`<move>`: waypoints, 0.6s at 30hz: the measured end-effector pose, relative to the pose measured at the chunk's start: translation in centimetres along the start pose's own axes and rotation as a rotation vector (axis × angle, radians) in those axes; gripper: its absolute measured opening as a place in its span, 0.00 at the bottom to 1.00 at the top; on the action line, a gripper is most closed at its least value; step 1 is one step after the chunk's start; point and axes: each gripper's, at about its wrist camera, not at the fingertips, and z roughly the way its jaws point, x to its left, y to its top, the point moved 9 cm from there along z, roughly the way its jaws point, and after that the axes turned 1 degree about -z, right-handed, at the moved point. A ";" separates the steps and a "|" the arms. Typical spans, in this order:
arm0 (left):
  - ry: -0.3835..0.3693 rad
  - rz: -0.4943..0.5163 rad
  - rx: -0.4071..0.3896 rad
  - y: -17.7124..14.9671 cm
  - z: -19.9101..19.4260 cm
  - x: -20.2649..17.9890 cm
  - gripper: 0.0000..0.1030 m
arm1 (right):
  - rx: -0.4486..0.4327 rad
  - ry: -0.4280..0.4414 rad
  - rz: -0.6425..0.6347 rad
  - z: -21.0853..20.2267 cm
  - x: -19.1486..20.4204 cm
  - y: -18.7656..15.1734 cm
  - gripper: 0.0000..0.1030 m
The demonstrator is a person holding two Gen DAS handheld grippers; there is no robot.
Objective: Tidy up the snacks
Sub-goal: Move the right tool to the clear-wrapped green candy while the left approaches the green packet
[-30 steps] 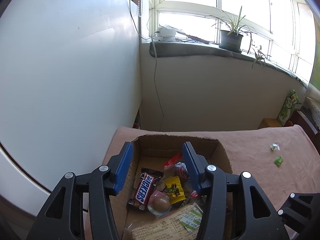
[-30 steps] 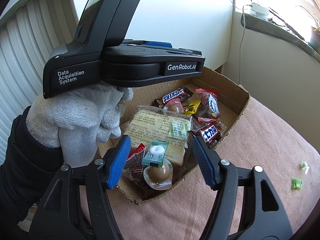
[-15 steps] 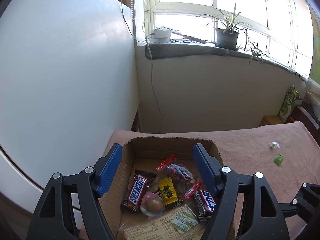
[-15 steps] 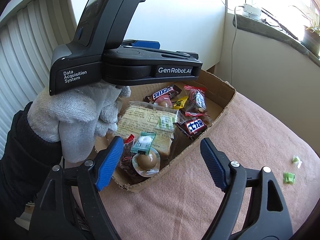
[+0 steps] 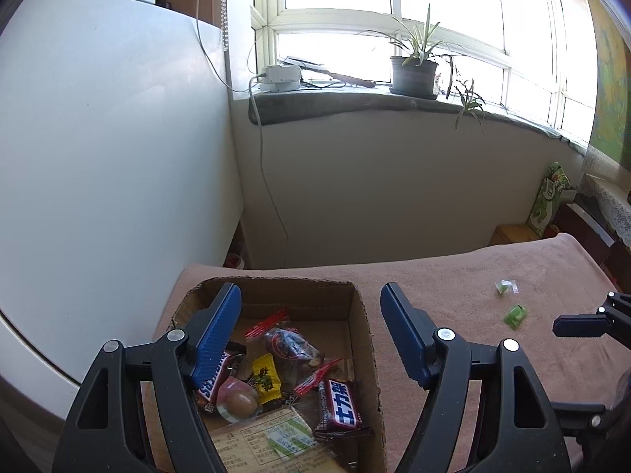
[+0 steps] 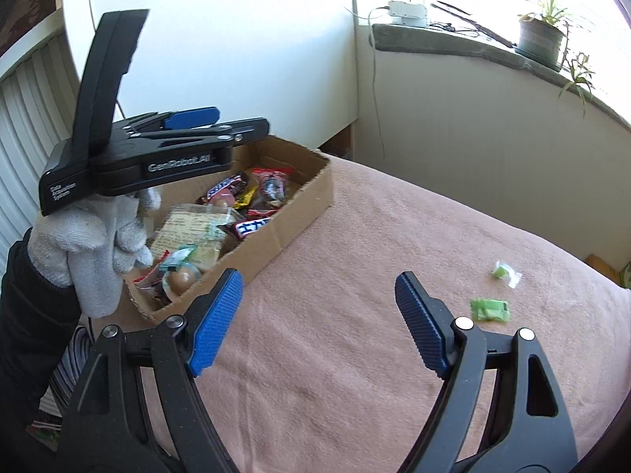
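Observation:
A cardboard box (image 5: 276, 295) stands at the cloth's left end, holding a Snickers bar (image 5: 213, 384), a yellow candy (image 5: 266, 378), a jelly cup (image 5: 236, 402), a blue-labelled bar (image 5: 343, 402) and a cracker pack (image 5: 272, 441). My left gripper (image 5: 310, 295) hangs open above the box, gripping nothing. My right gripper (image 6: 319, 280) is open over bare pink cloth, right of the box (image 6: 303, 205). Two green candies (image 6: 503, 270) (image 6: 489, 309) lie just beyond its right finger. One of its fingers (image 5: 575, 325) shows at the left wrist view's right edge.
A pink cloth (image 6: 355, 374) covers the table. A gloved hand (image 6: 90, 244) holds the left gripper beside the box. White wall (image 5: 98, 157) stands close on the left. A windowsill with a potted plant (image 5: 414, 75) runs behind. A green carton (image 5: 548, 201) sits past the far right edge.
Both grippers' jaws have widened. The right gripper swung right, off the box and out over the cloth near the green candies. The left gripper shifted slightly right over the box.

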 end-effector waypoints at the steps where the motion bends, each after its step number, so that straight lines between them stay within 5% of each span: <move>1: -0.012 0.007 0.002 0.0 0.1 -0.7 0.71 | -0.002 -0.018 0.018 -0.3 -1.4 -0.1 0.80; 11: -0.184 0.029 0.044 -1.0 1.0 -9.0 0.71 | 0.007 -0.141 0.168 -1.2 -14.6 -0.1 0.80; 18: -0.286 0.128 0.135 -3.6 3.6 -16.0 0.50 | 0.084 -0.121 0.230 2.3 -19.9 -0.6 0.79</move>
